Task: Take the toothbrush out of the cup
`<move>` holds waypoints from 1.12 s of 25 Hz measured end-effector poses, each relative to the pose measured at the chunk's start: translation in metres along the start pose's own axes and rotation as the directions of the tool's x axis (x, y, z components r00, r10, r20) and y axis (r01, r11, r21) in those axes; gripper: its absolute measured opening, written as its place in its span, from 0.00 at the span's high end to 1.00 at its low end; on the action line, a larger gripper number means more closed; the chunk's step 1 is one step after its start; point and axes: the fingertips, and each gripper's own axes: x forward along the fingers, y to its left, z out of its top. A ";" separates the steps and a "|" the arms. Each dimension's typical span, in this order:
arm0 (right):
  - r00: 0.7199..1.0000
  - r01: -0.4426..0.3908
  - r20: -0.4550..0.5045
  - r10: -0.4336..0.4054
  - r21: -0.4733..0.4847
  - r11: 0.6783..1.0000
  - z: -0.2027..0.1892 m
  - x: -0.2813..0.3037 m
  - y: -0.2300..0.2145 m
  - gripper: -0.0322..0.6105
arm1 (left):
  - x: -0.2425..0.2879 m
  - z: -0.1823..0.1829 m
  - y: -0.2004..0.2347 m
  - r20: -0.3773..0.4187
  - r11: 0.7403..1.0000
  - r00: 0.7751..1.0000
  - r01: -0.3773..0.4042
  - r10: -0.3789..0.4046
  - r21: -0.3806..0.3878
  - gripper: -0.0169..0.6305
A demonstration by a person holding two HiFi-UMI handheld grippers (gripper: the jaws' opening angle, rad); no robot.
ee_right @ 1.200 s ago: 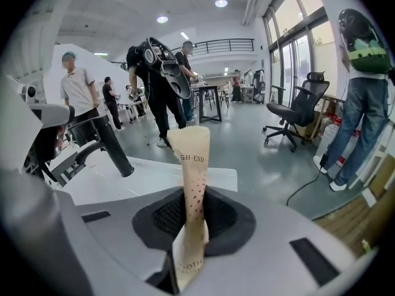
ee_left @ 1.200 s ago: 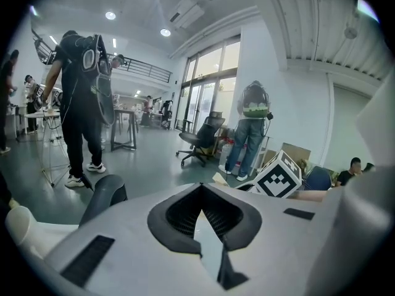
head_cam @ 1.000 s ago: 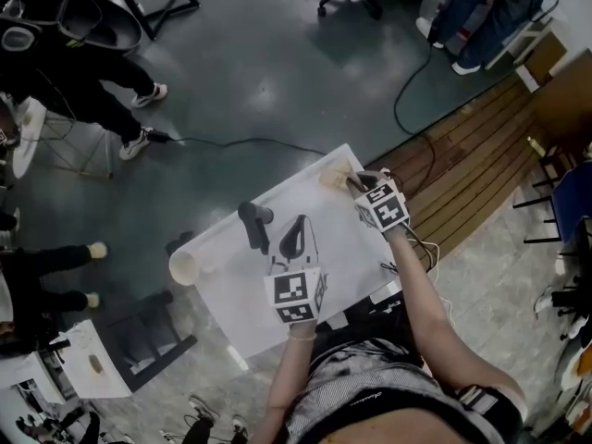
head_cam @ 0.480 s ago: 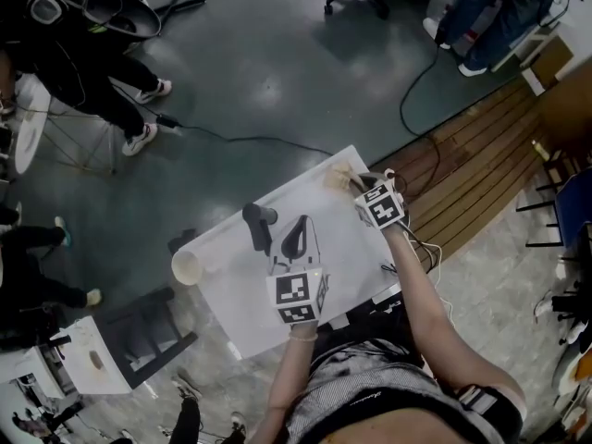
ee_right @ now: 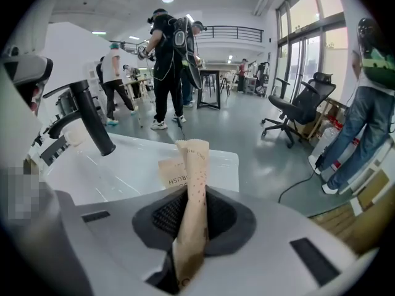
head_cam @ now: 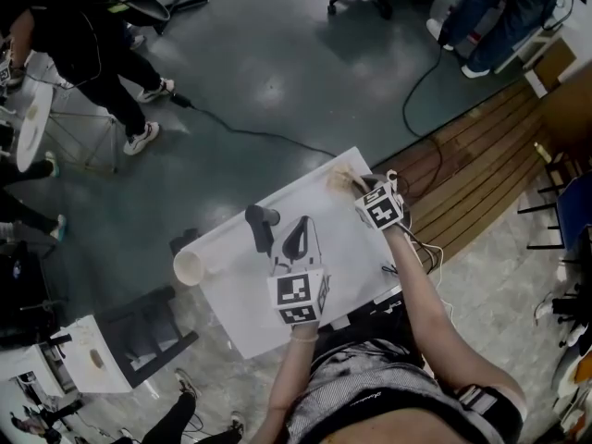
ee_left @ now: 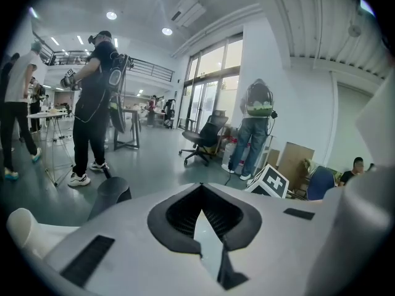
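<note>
Head-camera footage showed a white table (head_cam: 338, 248) on a grey floor, with the person's two arms reaching over it. The left gripper (head_cam: 298, 229) lay low over the middle of the table, its dark jaws drawn to a point beside a dark bent stand (head_cam: 262, 227). The right gripper (head_cam: 357, 186) sat at the table's far right corner, clamped on the toothbrush (head_cam: 342, 178), which was in a tan paper sleeve. The cup (head_cam: 188, 267) was at the table's left edge, well apart from the toothbrush and with its open mouth showing. From the left gripper view, the left gripper (ee_left: 200, 190) had its jaw tips together with nothing between them; the cup (ee_left: 23, 227) showed at the lower left and the stand (ee_left: 111, 193) just beyond the jaws. From the right gripper view, the right gripper (ee_right: 190, 217) had narrow jaws pressed on the toothbrush (ee_right: 192, 184), whose dotted sleeve rose upright from between the pads, over the table (ee_right: 123, 165) and to the right of the stand (ee_right: 92, 119). People stood on the floor behind.
</note>
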 end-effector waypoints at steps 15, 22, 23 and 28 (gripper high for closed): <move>1.000 -0.025 -0.010 0.025 -0.004 1.000 0.006 -0.001 -0.004 0.68 | -0.001 0.006 0.004 0.015 1.000 1.000 -0.005 0.004 0.002 0.97; 0.998 -0.044 0.045 0.044 0.014 0.999 0.016 -0.014 -0.007 0.54 | -0.001 0.007 -0.002 0.020 1.000 1.000 0.002 -0.002 0.006 0.97; 0.998 -0.053 0.047 0.052 0.013 0.999 0.017 -0.015 -0.006 0.54 | -0.001 0.008 -0.002 0.021 1.000 1.000 0.004 -0.004 0.005 0.97; 0.996 -0.060 0.061 0.060 0.001 0.998 0.022 -0.020 -0.004 0.53 | -0.001 0.007 -0.002 0.021 1.000 1.000 0.010 -0.010 0.005 0.97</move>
